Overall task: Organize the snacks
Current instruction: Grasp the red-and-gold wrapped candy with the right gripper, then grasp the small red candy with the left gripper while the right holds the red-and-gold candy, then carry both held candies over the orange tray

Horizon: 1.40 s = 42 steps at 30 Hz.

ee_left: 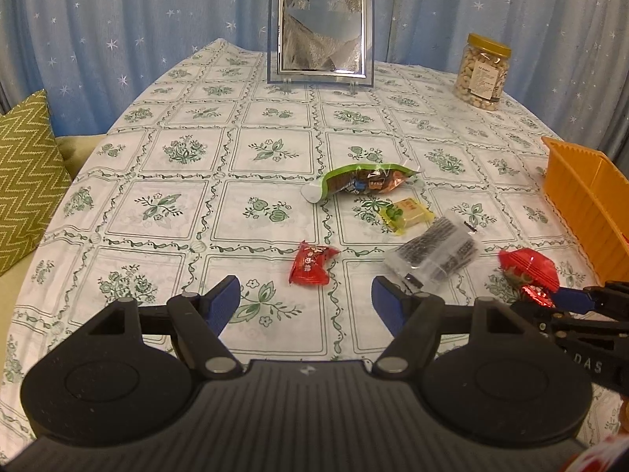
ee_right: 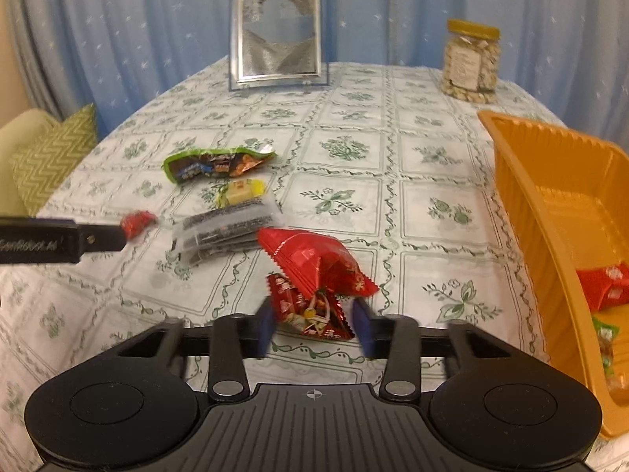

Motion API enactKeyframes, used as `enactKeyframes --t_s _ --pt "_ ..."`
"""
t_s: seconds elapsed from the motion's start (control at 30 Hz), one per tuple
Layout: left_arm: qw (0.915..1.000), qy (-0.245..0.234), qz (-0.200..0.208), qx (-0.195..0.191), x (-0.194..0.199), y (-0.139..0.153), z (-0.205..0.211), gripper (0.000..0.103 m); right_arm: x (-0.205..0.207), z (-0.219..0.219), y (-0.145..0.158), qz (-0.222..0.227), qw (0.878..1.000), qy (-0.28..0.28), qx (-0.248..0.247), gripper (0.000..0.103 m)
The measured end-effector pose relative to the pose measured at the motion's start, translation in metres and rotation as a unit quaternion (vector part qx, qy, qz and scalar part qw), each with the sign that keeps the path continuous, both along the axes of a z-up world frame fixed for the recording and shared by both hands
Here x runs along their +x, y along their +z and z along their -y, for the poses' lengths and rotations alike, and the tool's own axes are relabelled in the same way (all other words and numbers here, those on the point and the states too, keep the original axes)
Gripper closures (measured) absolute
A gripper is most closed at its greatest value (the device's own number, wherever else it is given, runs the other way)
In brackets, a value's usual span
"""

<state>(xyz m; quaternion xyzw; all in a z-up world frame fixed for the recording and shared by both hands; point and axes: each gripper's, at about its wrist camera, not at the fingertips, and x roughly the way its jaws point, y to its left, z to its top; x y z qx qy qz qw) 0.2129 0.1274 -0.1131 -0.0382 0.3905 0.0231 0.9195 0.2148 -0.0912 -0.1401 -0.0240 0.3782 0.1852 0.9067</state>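
My left gripper (ee_left: 306,301) is open just above the floral tablecloth (ee_left: 177,204), and a small red candy (ee_left: 312,263) lies a little ahead of its fingertips. My right gripper (ee_right: 313,328) is shut on the lower end of a red snack packet (ee_right: 314,271), which also shows at the right of the left wrist view as the red snack packet (ee_left: 528,271). Between the two grippers lie a clear bag of dark sticks (ee_right: 224,232), a yellow candy (ee_right: 241,192) and a green-brown packet (ee_right: 216,165). The orange tray (ee_right: 523,196) stands to the right and holds red and green packets.
A framed picture (ee_left: 320,27) stands at the table's far edge, and a jar of nuts (ee_left: 483,72) is at the back right. A green zigzag cushion (ee_left: 27,173) sits off the table's left side. Blue star curtains hang behind.
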Motion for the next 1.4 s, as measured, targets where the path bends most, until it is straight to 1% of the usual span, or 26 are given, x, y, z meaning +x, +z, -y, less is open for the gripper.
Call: enactKeyframes --t_s 0.03,0.07,0.1,0.17,0.33,0.43,0.5,0.53,0.6,0.67,0.7,0.8,0.87,1.03,1.2,1.4 --pt "1.0 0.0 -0.001 -0.001 0.001 -0.002 0.0 0.032 -0.001 -0.003 0.0 0.005 1.0 0.004 -0.007 0.072" --pt "1.0 0.0 -0.002 -0.001 0.003 -0.003 0.0 0.032 -0.002 -0.004 0.0 0.009 1.0 0.007 -0.013 0.078" --pt "1.0 0.0 -0.002 0.0 0.004 -0.005 0.0 0.032 -0.003 -0.006 0.0 0.012 1.0 0.01 -0.017 0.081" --pt "1.0 -0.001 0.0 0.0 0.006 -0.007 -0.001 0.032 -0.004 -0.006 0.001 0.018 1.0 0.01 -0.016 0.084" --pt "1.0 0.002 0.003 0.003 0.015 -0.014 -0.004 0.035 -0.006 -0.004 0.004 0.017 1.0 0.009 -0.008 0.084" --pt "1.0 -0.004 0.005 0.004 0.021 -0.018 -0.003 0.048 -0.008 -0.005 0.003 0.013 1.0 0.01 -0.007 0.084" --pt "0.9998 -0.013 0.008 0.014 0.025 -0.019 0.001 0.064 -0.009 -0.005 0.003 0.012 1.0 0.01 -0.006 0.084" --pt "0.9996 -0.016 0.009 0.02 0.027 -0.02 0.003 0.067 -0.01 -0.005 0.003 0.012 1.0 0.01 -0.006 0.084" --pt "0.9994 -0.021 0.01 0.026 0.029 -0.02 0.005 0.079 -0.01 -0.005 0.002 0.012 1.0 0.01 -0.005 0.084" --pt "0.9993 -0.021 0.009 0.029 0.028 -0.02 0.007 0.081 -0.01 -0.004 0.003 0.011 1.0 0.009 -0.004 0.084" --pt "0.9993 -0.021 0.008 0.03 0.027 -0.019 0.008 0.084 -0.011 -0.004 0.003 0.01 1.0 0.008 -0.004 0.084" --pt "0.999 -0.019 0.005 0.039 0.021 -0.016 0.013 0.085 -0.013 -0.003 0.004 0.009 1.0 0.009 -0.003 0.084" --pt "0.9992 -0.014 0.007 0.038 0.016 -0.011 0.017 0.085 -0.015 -0.002 0.006 0.007 1.0 0.006 -0.001 0.084" --pt "0.9995 -0.013 0.013 0.025 -0.005 0.005 0.03 0.085 -0.028 0.005 0.013 0.005 1.0 -0.003 0.002 0.084" --pt "0.9997 -0.016 0.02 0.007 -0.034 0.023 0.049 0.085 -0.05 0.017 0.024 0.006 1.0 -0.021 0.003 0.084" --pt "0.9997 -0.018 0.019 -0.005 -0.071 0.038 0.069 0.085 -0.078 0.031 0.042 0.012 0.999 -0.036 0.004 0.084"
